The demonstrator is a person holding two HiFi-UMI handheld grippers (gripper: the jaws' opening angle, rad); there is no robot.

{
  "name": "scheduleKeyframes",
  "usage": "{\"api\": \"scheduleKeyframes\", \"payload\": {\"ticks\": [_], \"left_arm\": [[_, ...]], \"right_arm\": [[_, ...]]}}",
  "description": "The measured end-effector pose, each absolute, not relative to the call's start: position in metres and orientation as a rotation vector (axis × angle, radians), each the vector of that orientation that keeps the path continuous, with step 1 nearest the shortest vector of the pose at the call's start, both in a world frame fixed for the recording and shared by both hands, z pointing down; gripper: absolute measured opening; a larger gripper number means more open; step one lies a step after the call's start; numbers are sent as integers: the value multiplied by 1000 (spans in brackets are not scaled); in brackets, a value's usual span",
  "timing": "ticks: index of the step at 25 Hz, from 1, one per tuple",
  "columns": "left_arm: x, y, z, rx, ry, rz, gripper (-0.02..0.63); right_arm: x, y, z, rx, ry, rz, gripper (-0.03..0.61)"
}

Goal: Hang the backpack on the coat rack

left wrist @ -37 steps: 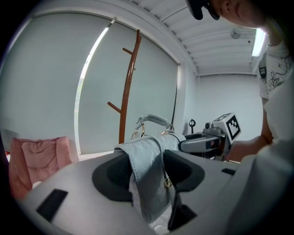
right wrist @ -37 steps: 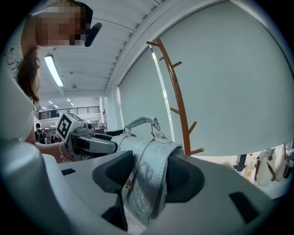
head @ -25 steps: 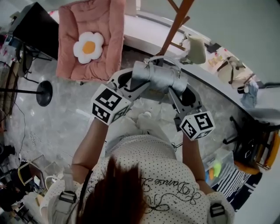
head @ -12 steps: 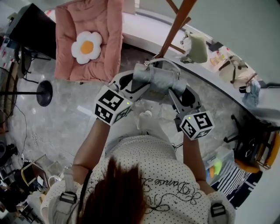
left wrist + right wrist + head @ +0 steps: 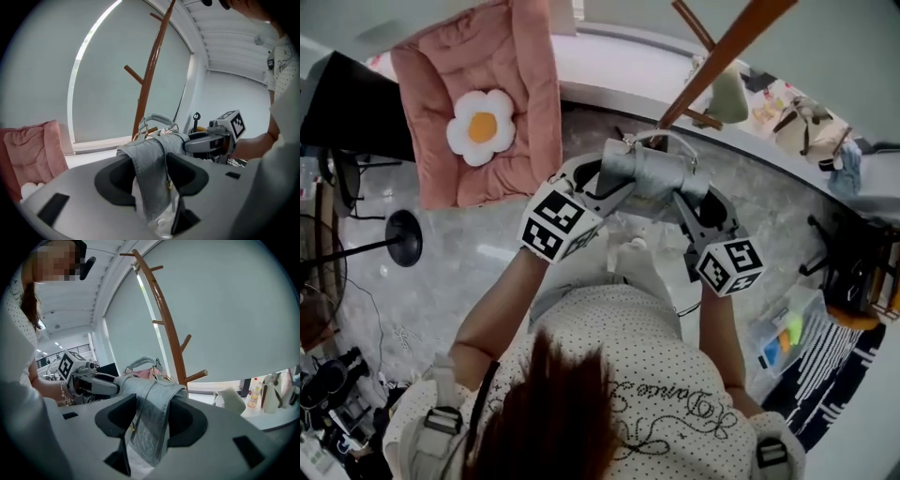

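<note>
Your floor (image 5: 469, 272) is grey marbled stuff. Left of the coat rack (image 5: 727, 56), a pink cushion (image 5: 525, 103) with a white flower (image 5: 482, 127) on it stands on the floor by the white ledge (image 5: 609, 70). Further left of the rack is a black round stand base (image 5: 403, 238). Right of the rack, down near you, are a clear bin (image 5: 783, 333) and a striped rug (image 5: 825, 361). On the ledge just right of the rack there's a cream bag (image 5: 728, 94), then a beige bag (image 5: 806, 127).

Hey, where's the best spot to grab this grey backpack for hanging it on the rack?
Grip the backpack by its two sides, coming in from left and right. Its handle arches up mid-top, so this leaves it free for a rack peg.
</note>
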State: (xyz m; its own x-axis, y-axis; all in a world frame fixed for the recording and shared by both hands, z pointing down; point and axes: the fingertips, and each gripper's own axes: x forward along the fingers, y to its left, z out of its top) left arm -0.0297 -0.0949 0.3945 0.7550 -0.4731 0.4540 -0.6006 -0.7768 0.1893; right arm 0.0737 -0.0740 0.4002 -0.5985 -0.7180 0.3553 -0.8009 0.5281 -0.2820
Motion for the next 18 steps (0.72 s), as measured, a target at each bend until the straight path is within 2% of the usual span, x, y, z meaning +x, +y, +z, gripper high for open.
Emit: {"api": "scheduleKeyframes", "payload": {"ticks": [8, 18], "left_arm": [[-40, -116, 424, 2636, -616, 645, 206], [-27, -113, 463, 2550, -592, 709, 206]], "right_arm": [[60, -81, 427, 1458, -2441, 731, 206], [74, -80, 463, 1396, -2381, 811, 204]]}}
